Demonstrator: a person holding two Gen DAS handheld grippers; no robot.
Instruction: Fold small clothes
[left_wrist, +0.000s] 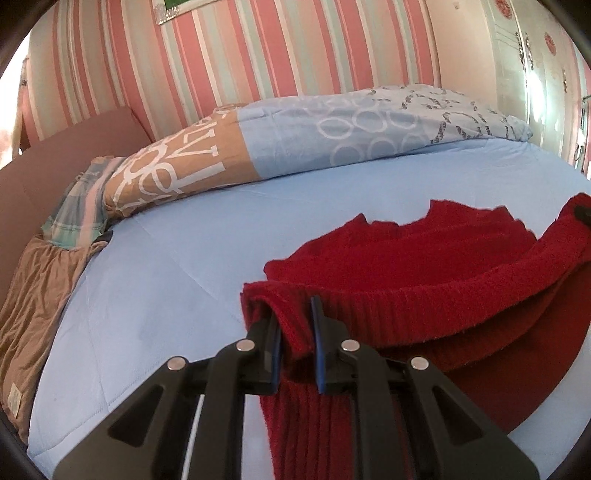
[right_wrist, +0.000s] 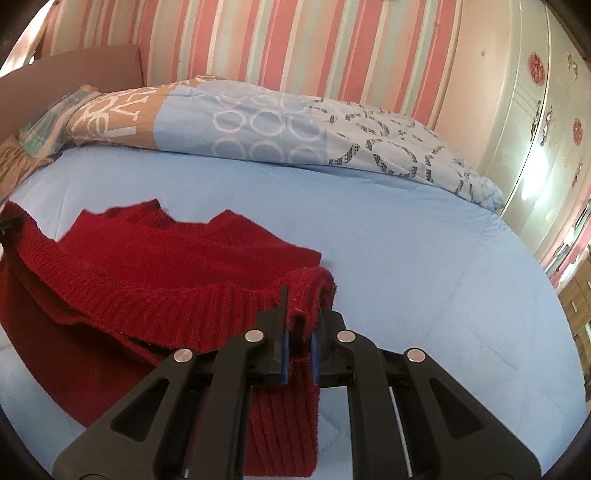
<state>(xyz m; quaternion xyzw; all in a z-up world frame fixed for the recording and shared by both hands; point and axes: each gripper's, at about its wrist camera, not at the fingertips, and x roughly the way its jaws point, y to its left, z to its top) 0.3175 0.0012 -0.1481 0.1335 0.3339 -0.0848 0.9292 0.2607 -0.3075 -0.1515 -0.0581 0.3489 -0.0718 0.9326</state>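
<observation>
Got my left tool (left_wrist: 295, 325) and right tool (right_wrist: 300, 321) each pinching a ribbed hem corner of the red sweater (left_wrist: 424, 258), which lies on the blue bed (left_wrist: 184, 258) near the rolled duvet (left_wrist: 295, 136).

Bed sheet (left_wrist: 177, 258): pale blue, smooth, covering the mattress from the near edge to the far side.
Duvet (left_wrist: 295, 136): rolled in a long bundle along the far side of the bed against the wall; tan with white letters at the left, light blue with white rings in the middle, dark patterned marks at the right.
Plaid cloth (left_wrist: 79, 206): pastel checks, at the far left, touching the duvet's left end.
Tan bedding (left_wrist: 33, 295): gathered and wrinkled, at the left edge of the bed.
Wall (right_wrist: 258, 40): vertical pink, cream and pale green stripes.
Wardrobe (right_wrist: 532, 122): cream, glossy doors with red round ornaments, far right.
</observation>
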